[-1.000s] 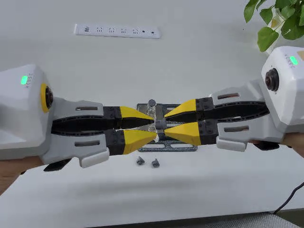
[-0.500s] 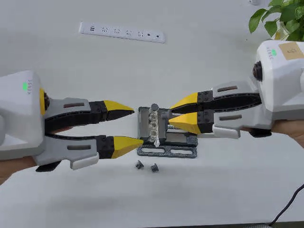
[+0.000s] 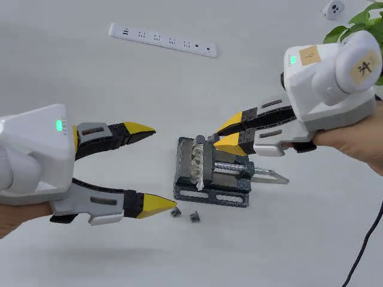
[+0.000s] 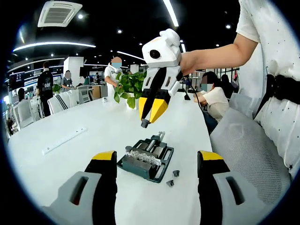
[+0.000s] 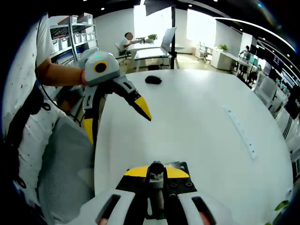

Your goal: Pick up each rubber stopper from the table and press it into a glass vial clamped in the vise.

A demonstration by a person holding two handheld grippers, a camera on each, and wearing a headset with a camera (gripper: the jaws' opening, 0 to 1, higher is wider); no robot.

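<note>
A dark vise stands on the white table with several glass vials clamped in a row. The far vial carries a grey stopper. My right gripper hovers just above the vise's far right corner, shut on a dark rubber stopper. My left gripper is wide open, left of the vise, with nothing in it. Two loose stoppers lie on the table in front of the vise.
A white power strip lies at the back of the table. A potted plant stands at the back right. The vise's screw handle sticks out to the right. A black cable runs along the lower right.
My left gripper has opened and drawn back to the left, away from the vials. My right gripper has lifted up and to the right off the vise, still shut.
</note>
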